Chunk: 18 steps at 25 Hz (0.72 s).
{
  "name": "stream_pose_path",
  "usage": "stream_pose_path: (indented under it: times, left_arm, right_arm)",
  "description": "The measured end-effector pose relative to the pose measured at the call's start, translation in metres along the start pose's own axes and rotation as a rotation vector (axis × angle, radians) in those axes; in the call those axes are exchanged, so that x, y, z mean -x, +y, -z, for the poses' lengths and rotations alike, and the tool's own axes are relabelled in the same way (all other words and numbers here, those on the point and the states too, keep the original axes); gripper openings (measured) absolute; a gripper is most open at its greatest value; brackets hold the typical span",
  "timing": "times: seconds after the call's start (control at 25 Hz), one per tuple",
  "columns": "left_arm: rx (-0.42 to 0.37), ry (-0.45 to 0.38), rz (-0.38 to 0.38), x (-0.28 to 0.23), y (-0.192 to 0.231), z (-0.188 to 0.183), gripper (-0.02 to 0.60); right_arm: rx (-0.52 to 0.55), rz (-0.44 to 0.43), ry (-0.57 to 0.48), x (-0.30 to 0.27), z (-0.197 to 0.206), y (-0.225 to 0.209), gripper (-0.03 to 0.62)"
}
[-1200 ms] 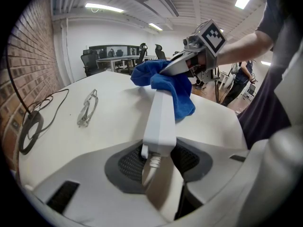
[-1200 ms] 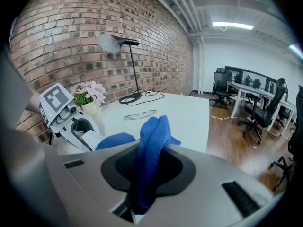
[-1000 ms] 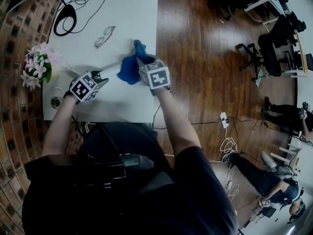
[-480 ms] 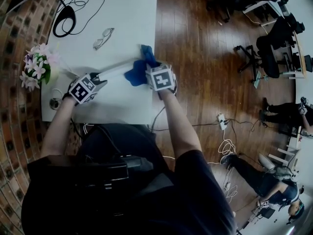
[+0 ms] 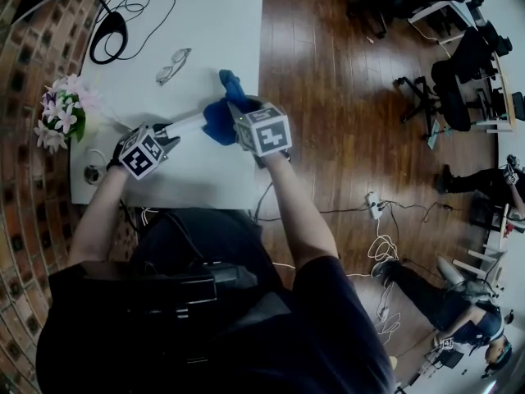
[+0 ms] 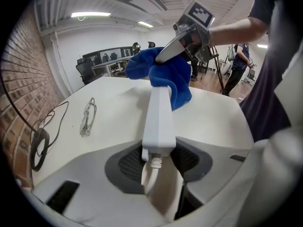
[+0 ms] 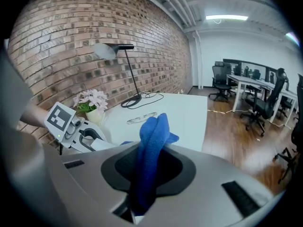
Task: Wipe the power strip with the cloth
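Observation:
A white power strip [image 5: 184,123] is lifted over the white table [image 5: 215,23], and my left gripper [image 5: 164,134] is shut on its cable end. In the left gripper view the power strip [image 6: 158,119] runs away from that left gripper [image 6: 158,161], its cord hanging down between the jaws. My right gripper [image 5: 239,111] is shut on a blue cloth [image 5: 220,115], which is draped over the strip's far end. The cloth [image 6: 168,74] covers that end under the right gripper [image 6: 187,39]. In the right gripper view the cloth [image 7: 151,150] sticks up from my right gripper [image 7: 147,176].
Glasses [image 5: 174,62] lie on the table beyond the strip. A black lamp base with its cable [image 5: 109,33] sits at the far left corner. A pot of pink flowers [image 5: 64,109] stands at the left edge. The table's right edge [image 5: 261,72] drops to wooden floor.
My right gripper carried the cloth right along the strip's far end, then back left. The left gripper and the strip stayed almost in place.

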<state>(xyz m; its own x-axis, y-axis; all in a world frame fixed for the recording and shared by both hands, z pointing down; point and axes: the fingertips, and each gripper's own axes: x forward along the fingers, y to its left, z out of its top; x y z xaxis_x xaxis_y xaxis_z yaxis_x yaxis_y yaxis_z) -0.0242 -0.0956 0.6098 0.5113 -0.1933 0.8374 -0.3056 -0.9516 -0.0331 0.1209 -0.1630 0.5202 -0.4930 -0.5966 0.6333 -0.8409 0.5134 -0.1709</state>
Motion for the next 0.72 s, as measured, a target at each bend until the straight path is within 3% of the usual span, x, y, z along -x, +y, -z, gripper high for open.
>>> stream_pose_path:
  times: [0.32,0.72]
  left_arm:
    - [-0.182,0.021,-0.073,0.001,-0.005,-0.005,0.173]
    - [-0.234,0.064,-0.120,0.015,-0.008,-0.004,0.195]
  right_arm:
    - [0.123,-0.075,0.141,-0.017,0.021,0.033,0.063]
    - [0.140,-0.107,0.137,-0.013,0.029,0.043,0.063]
